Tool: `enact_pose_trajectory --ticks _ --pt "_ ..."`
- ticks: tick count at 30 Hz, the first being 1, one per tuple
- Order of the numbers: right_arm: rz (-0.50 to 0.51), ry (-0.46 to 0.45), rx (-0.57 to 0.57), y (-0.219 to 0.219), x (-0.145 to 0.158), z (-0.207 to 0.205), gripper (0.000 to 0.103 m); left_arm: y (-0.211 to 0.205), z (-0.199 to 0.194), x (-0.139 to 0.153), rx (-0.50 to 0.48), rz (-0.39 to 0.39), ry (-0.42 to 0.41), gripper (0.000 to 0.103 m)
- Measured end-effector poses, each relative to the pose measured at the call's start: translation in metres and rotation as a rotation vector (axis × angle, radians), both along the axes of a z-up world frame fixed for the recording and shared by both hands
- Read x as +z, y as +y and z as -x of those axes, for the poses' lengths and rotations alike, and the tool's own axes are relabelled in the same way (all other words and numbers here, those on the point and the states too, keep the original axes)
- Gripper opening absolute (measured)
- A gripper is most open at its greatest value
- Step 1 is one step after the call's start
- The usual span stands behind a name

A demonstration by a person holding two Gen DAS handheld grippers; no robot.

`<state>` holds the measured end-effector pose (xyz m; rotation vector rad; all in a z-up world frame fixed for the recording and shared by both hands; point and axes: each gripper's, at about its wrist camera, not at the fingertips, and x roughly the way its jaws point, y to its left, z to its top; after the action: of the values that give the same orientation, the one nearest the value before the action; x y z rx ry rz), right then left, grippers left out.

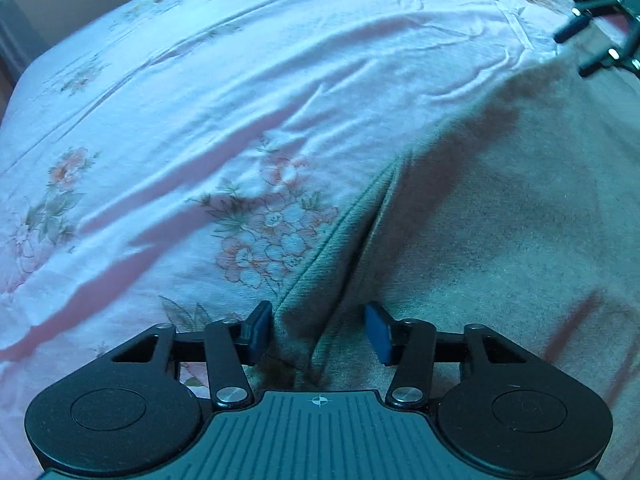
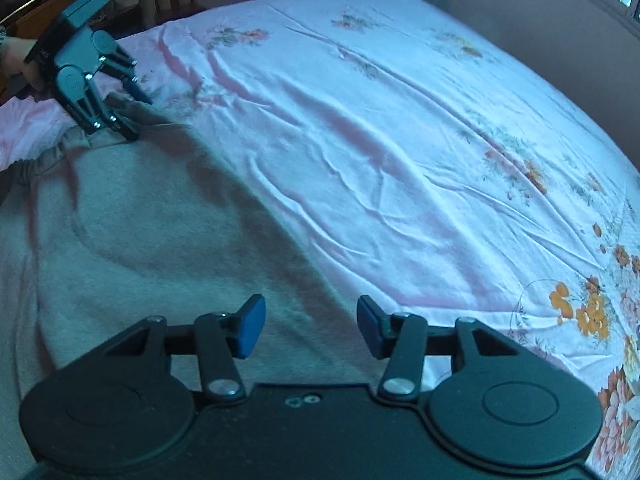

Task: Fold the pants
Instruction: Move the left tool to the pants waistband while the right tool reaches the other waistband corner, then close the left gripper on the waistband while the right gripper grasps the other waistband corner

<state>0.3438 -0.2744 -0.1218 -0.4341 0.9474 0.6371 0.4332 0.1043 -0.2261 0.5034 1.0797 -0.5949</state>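
On the floral bedsheet (image 2: pixel 400 120), both the left gripper (image 1: pixel 319 330) and right gripper (image 2: pixel 311 326) straddle grey pants (image 2: pixel 140 240), jaws parted, unclamped.

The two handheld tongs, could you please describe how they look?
Both the left tongs and the right tongs have black scissor-style linkages with silver rivets, two round black discs at the base, and blue rectangular fingertip pads. The left body is ribbed, with a small white crosshair mark.

- No text, label, brand or number can be read in either view.
- The left gripper (image 2: pixel 136 114) bears small pale marks on its near-left side in the right wrist view, too blurred to read.
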Motion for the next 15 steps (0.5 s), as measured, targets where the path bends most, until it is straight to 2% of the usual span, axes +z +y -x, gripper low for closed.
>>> enact_pose_trajectory --ticks 3,6,9,15 --pt "0.006 0.011 -0.005 -0.003 -0.004 -0.012 0.039 0.002 0.001 0.000 0.019 0.018 0.000 0.034" --pt "0.032 0.035 0.005 -0.003 -0.013 -0.021 0.033 -0.002 0.009 0.003 -0.008 0.004 -0.025 0.023" --pt "0.046 0.067 0.030 -0.001 -0.024 -0.027 0.031 -0.004 0.013 0.005 -0.021 -0.011 -0.038 0.019" --pt "0.068 0.113 0.063 0.001 -0.040 -0.038 0.034 -0.004 0.022 0.011 -0.032 -0.033 -0.084 0.017"
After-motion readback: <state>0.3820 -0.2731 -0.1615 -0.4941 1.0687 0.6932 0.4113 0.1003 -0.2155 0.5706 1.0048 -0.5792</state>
